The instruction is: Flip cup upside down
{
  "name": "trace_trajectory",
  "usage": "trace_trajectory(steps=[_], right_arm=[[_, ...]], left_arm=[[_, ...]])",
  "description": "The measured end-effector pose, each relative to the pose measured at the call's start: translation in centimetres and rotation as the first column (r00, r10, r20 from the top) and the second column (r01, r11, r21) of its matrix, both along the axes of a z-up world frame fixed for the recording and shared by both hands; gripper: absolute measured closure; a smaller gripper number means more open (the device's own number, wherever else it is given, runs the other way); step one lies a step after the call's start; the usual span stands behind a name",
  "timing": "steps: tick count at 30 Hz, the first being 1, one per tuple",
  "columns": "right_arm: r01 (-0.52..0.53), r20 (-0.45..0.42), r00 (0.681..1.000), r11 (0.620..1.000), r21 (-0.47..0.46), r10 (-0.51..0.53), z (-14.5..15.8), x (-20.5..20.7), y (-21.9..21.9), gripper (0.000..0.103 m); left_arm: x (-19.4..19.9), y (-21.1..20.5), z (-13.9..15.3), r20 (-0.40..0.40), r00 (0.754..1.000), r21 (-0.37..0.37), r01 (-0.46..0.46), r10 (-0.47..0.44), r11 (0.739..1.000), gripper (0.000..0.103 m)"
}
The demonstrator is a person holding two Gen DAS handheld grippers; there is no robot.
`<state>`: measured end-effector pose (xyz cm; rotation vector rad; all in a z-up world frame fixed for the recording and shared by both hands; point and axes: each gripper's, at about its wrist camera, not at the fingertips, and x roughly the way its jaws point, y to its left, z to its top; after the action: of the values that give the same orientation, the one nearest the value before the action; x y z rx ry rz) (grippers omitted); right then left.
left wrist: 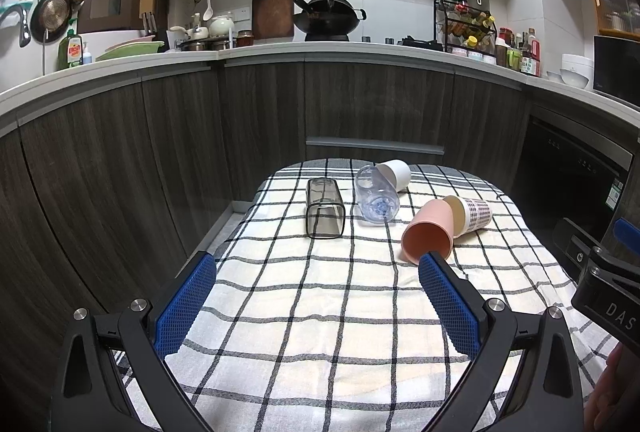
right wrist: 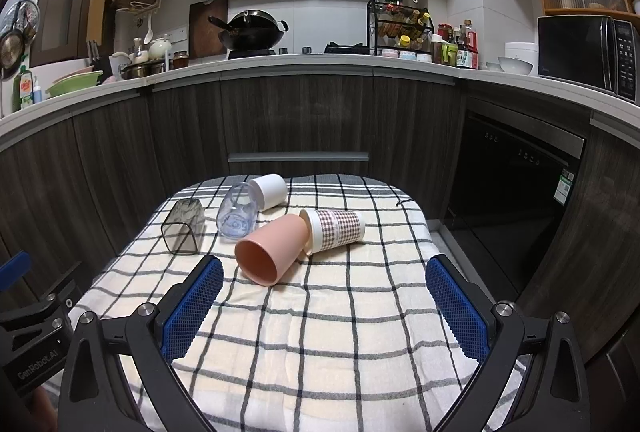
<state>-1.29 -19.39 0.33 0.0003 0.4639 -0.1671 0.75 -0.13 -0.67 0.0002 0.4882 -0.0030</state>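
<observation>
Several cups lie on their sides on a checked cloth (left wrist: 320,312) (right wrist: 320,332): a pink cup (left wrist: 430,232) (right wrist: 270,248) with its mouth toward me, a plaid-patterned cup (left wrist: 472,213) (right wrist: 336,230), a clear bluish cup (left wrist: 376,197) (right wrist: 238,211), a white cup (left wrist: 396,173) (right wrist: 270,190) and a smoky square tumbler (left wrist: 325,209) (right wrist: 184,226). My left gripper (left wrist: 318,300) is open and empty, short of the cups. My right gripper (right wrist: 324,304) is open and empty, just short of the pink cup.
The cloth covers a small table in front of dark wood kitchen cabinets (left wrist: 360,103). A dishwasher (right wrist: 516,183) stands at the right. The right gripper's body (left wrist: 608,288) shows at the left view's right edge. The left gripper's body (right wrist: 36,324) shows at the right view's left edge.
</observation>
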Motion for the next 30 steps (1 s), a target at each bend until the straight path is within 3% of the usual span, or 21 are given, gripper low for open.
trace_trajectory(steps=[12, 21, 30], right_arm=[[0.035, -0.008, 0.999, 0.999, 0.015, -0.034, 0.9, 0.3, -1.2, 0.001], [0.058, -0.02, 0.998, 0.998, 0.017, -0.058, 1.4, 1.3, -2.0, 0.001], [0.105, -0.081, 0.992, 0.993, 0.056, -0.101, 1.9, 3.5, -4.1, 0.001]], left_arm=[[0.9, -1.3, 0.9, -0.007, 0.999, 0.019, 0.04, -0.04, 0.999, 0.0], [3.4, -3.0, 1.6, -0.059, 0.995, 0.021, 0.082, -0.08, 0.996, 0.0], [7.3, -6.3, 2.8, -0.144, 0.976, 0.104, 0.177, -0.161, 0.979, 0.0]])
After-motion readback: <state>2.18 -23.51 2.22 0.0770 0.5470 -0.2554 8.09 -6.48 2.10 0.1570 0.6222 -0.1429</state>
